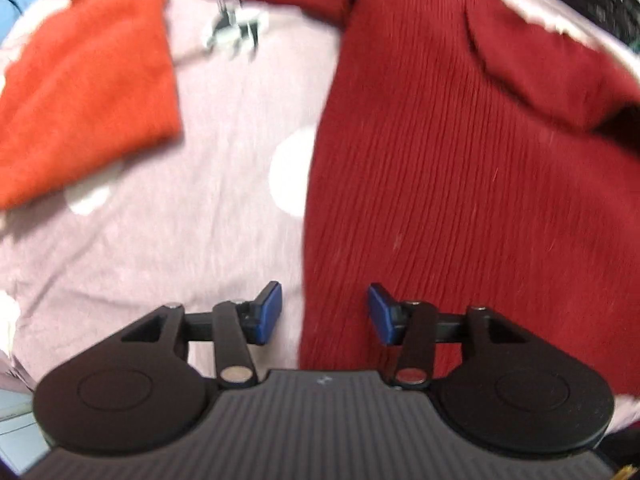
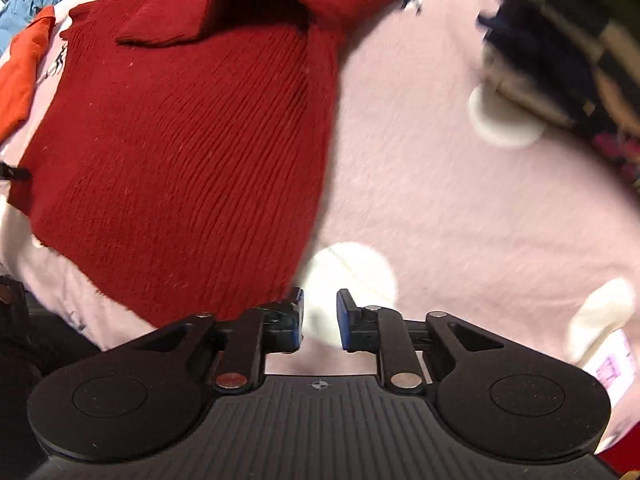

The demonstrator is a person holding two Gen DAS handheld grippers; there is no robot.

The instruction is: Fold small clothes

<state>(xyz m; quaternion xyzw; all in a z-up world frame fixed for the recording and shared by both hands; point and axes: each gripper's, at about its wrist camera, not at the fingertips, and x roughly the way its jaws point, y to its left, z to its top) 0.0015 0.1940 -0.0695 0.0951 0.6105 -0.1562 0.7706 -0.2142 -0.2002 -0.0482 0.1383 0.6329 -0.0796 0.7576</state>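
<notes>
With both sets of jaws standing apart and nothing between them, I have no hold on anything. My left gripper [image 1: 324, 314] hovers over the left edge of the dark red knit sweater [image 1: 460, 200], its jaws straddling that edge without pinching it; my right gripper [image 2: 320, 320] hangs just past the sweater's right edge, over a white dot on the pink polka-dot sheet [image 2: 460, 208]. The sweater lies mostly flat, one sleeve [image 2: 248, 4] folded loosely across the top. I judge the main risk is closing on the sheet along with the knit, dragging both. The sleeve could also slide off if I tug the hem. An orange garment [image 1: 84, 92] lies well apart to the left, clear of trouble.
</notes>
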